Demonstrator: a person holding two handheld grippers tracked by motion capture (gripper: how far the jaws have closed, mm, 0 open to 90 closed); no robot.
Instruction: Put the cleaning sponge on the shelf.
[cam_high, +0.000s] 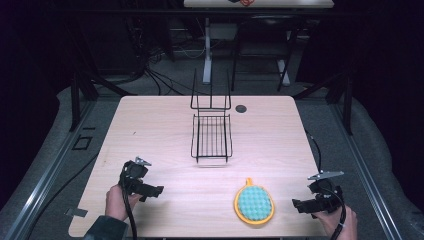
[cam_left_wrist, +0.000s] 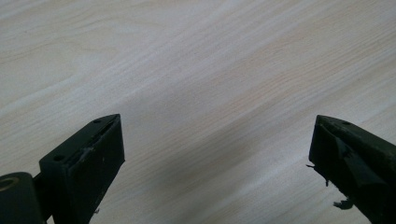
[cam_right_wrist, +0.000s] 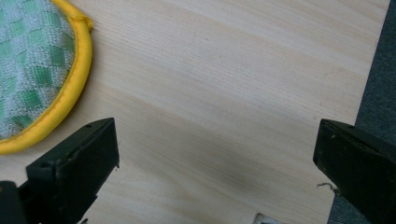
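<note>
Both grippers sat low in the frame, left gripper (cam_high: 159, 190) and right gripper (cam_high: 296, 204), jaws spread wide, gripping nothing. We saw the yellow-rimmed pot holder (cam_high: 254, 202) lower centre on the counter (cam_high: 150, 130), below the wire rack (cam_high: 212, 136). Flat cloth could slide when pinched.

A round green-checked scrubbing pad with a yellow rim (cam_high: 254, 202) lies flat near the table's near edge; a black wire rack (cam_high: 212, 135) stands mid-table.
</note>
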